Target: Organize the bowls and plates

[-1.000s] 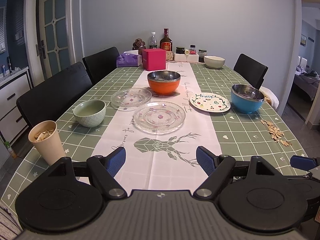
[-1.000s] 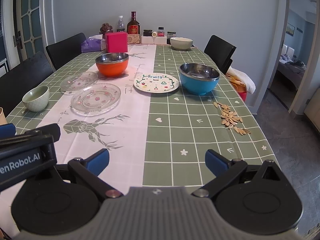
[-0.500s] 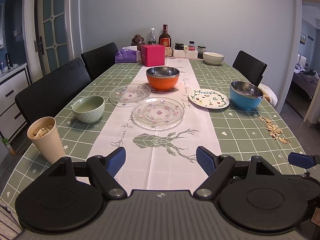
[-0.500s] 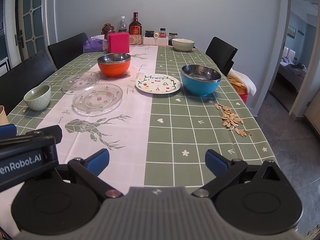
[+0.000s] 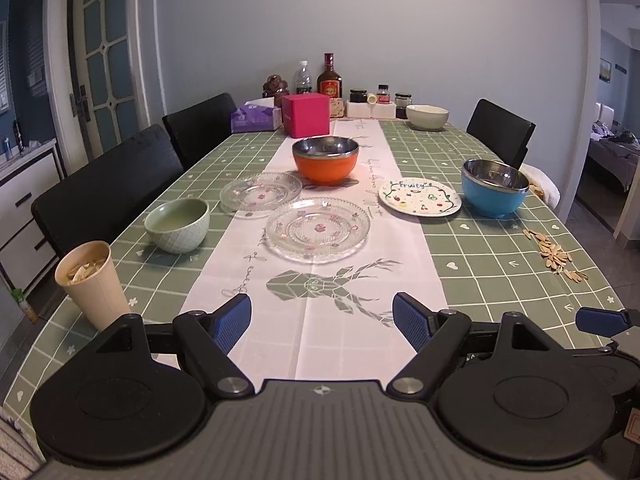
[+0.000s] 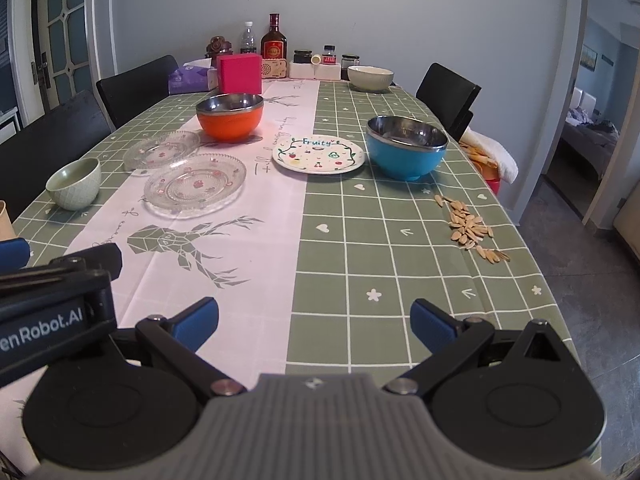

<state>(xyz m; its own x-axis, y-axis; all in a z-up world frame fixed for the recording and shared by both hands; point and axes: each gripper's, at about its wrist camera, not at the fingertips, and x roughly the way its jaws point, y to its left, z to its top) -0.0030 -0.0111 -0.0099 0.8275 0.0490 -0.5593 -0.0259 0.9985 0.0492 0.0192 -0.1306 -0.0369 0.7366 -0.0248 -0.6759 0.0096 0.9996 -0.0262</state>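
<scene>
Two glass plates lie on the white runner, the near one (image 5: pixel 318 227) (image 6: pixel 195 185) overlapping the far one (image 5: pixel 261 191) (image 6: pixel 162 149). Behind them stands an orange bowl (image 5: pixel 325 159) (image 6: pixel 229 116). A white "Fruity" plate (image 5: pixel 419 196) (image 6: pixel 318 153) sits beside a blue bowl (image 5: pixel 494 187) (image 6: pixel 406 147). A green bowl (image 5: pixel 177 224) (image 6: pixel 73 183) is at the left, a cream bowl (image 5: pixel 427 117) (image 6: pixel 370 78) far back. My left gripper (image 5: pixel 322 322) and right gripper (image 6: pixel 314 322) hover open over the table's near end, nothing between their fingers.
A paper cup of shells (image 5: pixel 91 283) stands near left. Loose seeds (image 6: pixel 468 226) lie at the right edge. A pink box (image 5: pixel 306 120), tissue box (image 5: pixel 256 117), bottles and jars crowd the far end. Black chairs (image 5: pixel 108 188) line the left side.
Both grippers have drawn back and tilted slightly, so the table objects sit lower in each view. Nothing on the table moved; both stay open.
</scene>
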